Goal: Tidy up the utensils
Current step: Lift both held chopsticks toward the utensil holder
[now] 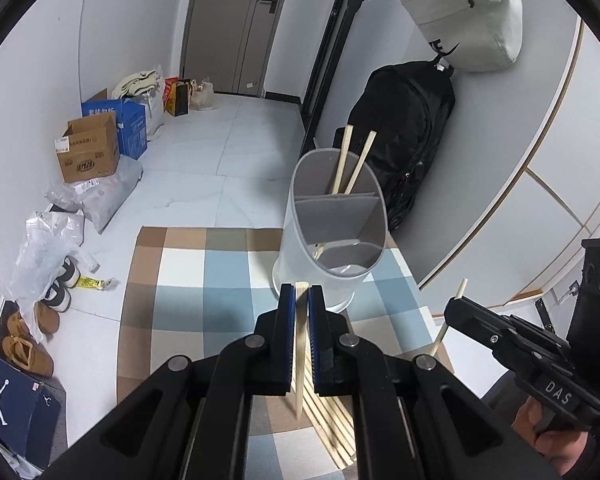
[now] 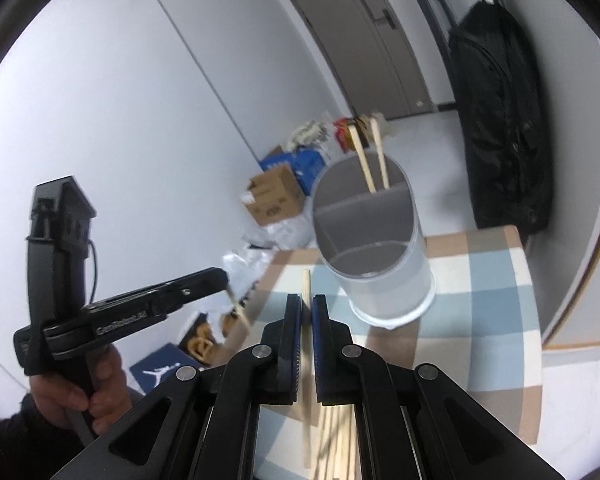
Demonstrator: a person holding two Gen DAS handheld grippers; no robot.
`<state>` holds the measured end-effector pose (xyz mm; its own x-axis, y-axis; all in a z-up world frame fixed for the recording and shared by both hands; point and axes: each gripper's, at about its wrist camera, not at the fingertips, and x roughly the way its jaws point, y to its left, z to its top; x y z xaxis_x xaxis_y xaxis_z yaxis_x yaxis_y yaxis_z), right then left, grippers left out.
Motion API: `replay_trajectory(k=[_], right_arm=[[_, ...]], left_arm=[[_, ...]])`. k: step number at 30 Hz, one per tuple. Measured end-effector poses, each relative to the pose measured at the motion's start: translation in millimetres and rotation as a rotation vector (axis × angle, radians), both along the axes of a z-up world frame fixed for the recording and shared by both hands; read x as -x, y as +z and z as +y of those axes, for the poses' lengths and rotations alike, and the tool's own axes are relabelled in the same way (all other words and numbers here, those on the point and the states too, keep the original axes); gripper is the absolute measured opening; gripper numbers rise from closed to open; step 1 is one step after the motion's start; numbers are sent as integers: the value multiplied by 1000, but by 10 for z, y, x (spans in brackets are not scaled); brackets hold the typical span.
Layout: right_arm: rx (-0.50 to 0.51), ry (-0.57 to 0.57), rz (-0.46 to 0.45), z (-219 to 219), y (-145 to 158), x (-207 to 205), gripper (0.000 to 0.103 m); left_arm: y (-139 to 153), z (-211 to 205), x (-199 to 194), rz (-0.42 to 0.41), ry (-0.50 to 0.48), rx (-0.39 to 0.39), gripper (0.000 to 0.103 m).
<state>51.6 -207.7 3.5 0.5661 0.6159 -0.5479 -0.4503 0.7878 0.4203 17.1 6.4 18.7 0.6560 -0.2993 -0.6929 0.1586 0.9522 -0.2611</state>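
Note:
A grey round utensil holder with inner dividers stands on the checked tabletop; two wooden chopsticks lean in its far compartment. My left gripper is shut on a single chopstick, held upright just in front of the holder. My right gripper is shut on another chopstick, also near the holder. In the left wrist view the right gripper shows at the right with its chopstick. In the right wrist view the left gripper shows at the left. Several loose chopsticks lie below.
A black backpack leans against the wall behind the holder, with a pale bag hanging above. Cardboard boxes, plastic bags and shoes sit on the tiled floor to the left. The table's far edge is just past the holder.

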Motion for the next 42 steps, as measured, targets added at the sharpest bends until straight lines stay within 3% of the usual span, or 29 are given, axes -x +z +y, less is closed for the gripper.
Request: replay_trajectory(k=[6,21,35,42], right_arm=[[-12,-5,-76,-39,211,-20,5],[-48,-48,-203,-118,901,-518,5],[-22,-82,-300,-6,1305,-1170,5],[13,-111,-369,159,1324,-1441,5]], left_arm=[[233,-88,-21,-34,-5,-18,3],[935,-244,-288,-155,-59,-32,2],[1284,-222,-674,-238,-76,-70,2],[1222,-234,-903,-227,-93,-100,2]])
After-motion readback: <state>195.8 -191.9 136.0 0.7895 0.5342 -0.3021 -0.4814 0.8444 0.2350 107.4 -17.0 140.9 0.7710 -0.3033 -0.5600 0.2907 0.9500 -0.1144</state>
